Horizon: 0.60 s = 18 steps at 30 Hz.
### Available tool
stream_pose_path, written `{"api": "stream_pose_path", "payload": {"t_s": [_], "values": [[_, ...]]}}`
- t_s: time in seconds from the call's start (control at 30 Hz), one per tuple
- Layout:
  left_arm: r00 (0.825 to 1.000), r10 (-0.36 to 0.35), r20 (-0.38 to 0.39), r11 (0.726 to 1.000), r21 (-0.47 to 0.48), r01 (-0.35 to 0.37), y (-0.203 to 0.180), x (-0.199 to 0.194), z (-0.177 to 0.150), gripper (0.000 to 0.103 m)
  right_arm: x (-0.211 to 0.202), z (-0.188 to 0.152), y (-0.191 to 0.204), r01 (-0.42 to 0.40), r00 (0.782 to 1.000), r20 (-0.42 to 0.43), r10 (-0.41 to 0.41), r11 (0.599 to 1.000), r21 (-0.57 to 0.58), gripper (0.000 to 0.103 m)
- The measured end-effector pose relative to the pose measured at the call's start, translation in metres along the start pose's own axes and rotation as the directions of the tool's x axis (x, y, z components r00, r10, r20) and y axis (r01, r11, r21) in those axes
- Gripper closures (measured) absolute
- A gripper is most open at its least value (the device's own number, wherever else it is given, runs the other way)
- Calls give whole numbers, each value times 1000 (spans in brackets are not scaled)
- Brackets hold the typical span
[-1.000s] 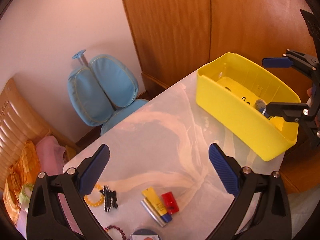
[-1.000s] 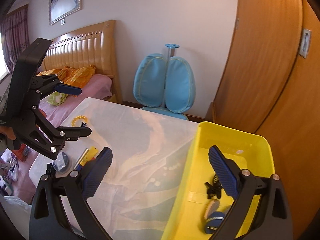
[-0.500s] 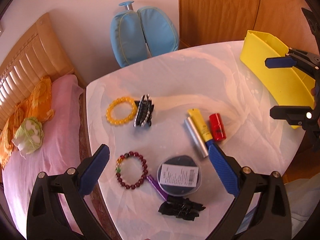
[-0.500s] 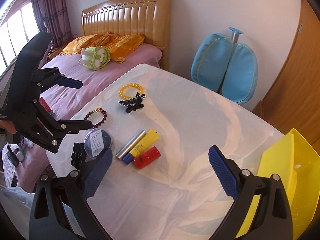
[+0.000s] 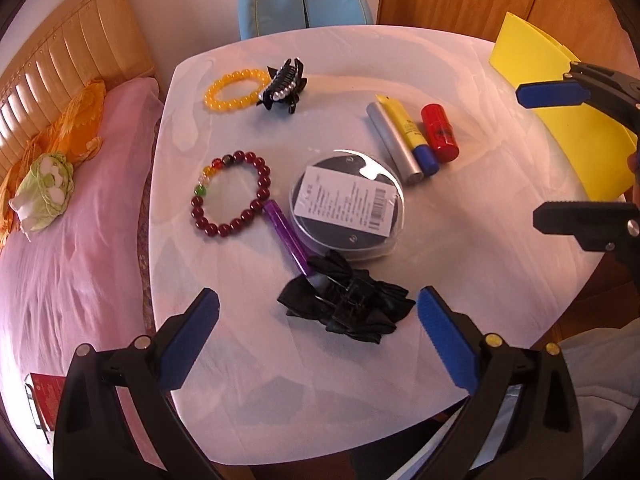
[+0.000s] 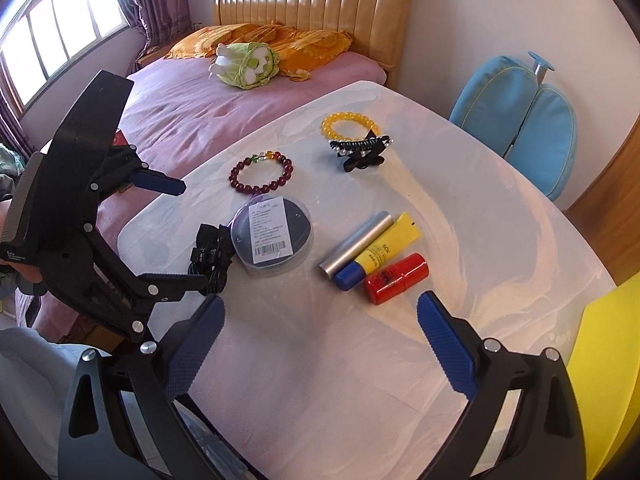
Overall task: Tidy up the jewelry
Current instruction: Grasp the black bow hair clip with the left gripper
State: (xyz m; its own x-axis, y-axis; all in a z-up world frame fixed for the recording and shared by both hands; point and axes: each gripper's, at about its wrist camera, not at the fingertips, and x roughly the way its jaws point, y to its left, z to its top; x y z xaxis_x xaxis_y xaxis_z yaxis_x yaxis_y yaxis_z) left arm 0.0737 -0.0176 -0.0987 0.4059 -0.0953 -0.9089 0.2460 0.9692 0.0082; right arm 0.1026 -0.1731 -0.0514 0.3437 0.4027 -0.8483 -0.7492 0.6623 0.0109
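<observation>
On the white table (image 5: pixel 400 380) lie a dark red bead bracelet (image 5: pixel 232 196) (image 6: pixel 261 175), a yellow bead bracelet (image 5: pixel 234 89) (image 6: pixel 351 126), a black pearl hair claw (image 5: pixel 285 86) (image 6: pixel 362 150), a black bow clip (image 5: pixel 348 304) (image 6: pixel 210 258) and a purple stick (image 5: pixel 286 236). My left gripper (image 5: pixel 318 328) (image 6: pixel 176 232) is open and empty just above the bow clip. My right gripper (image 6: pixel 318 344) (image 5: pixel 560 152) is open and empty, over the table near the yellow bin (image 5: pixel 568 116) (image 6: pixel 604 380).
A round clear case with a label (image 5: pixel 346 204) (image 6: pixel 272 236) sits mid-table. A silver tube (image 5: pixel 394 140), a yellow-blue tube (image 5: pixel 406 132) and a red tube (image 5: pixel 440 132) lie beside it. A blue chair (image 6: pixel 520 116) stands behind the table, a pink bed (image 6: pixel 224 100) to the left.
Both grippers swung away from the yellow bin toward the left part of the table. The left one came down close over the black bow clip. Both stayed open.
</observation>
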Motion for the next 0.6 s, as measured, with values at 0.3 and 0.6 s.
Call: {"api": "stream_pose_path", "payload": {"t_s": [0.3,0.6], "values": [[1000,1,-8,1000,0,-1,-26,11,-7,29,-6,-12,-5,16,1000,-4,-16,999,29,5],[1000,-24,2,1000,7,24,-23,7,-4,73,-12,-22,-13,26,1000,-8,-25,998,56,5]]}}
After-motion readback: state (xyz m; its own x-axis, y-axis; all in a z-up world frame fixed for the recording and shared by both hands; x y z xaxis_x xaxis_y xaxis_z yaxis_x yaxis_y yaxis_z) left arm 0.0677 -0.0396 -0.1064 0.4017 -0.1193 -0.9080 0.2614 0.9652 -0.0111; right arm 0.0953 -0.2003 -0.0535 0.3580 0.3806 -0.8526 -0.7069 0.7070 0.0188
